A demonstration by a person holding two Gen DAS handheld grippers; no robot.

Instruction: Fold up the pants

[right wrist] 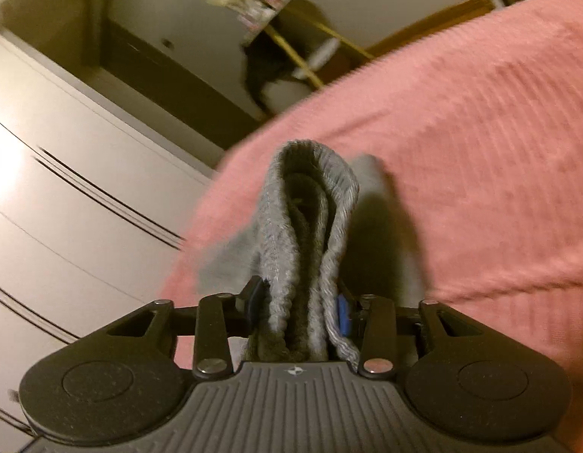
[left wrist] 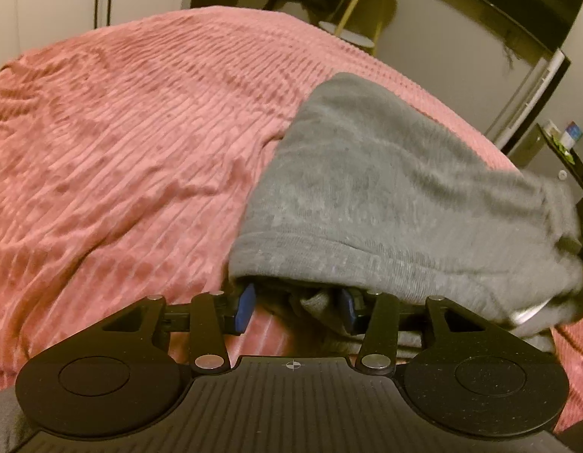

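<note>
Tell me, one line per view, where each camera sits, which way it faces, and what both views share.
Left wrist: sits behind the left tongs, facing down across the pink bedspread at the grey pants; only its own tongs show.
Right wrist: sits behind the right tongs, rolled sideways, facing the bed edge and white wardrobe; tongs clamp a bunched grey fold.
Shared: pants, bedspread, yellow-legged side table.
</note>
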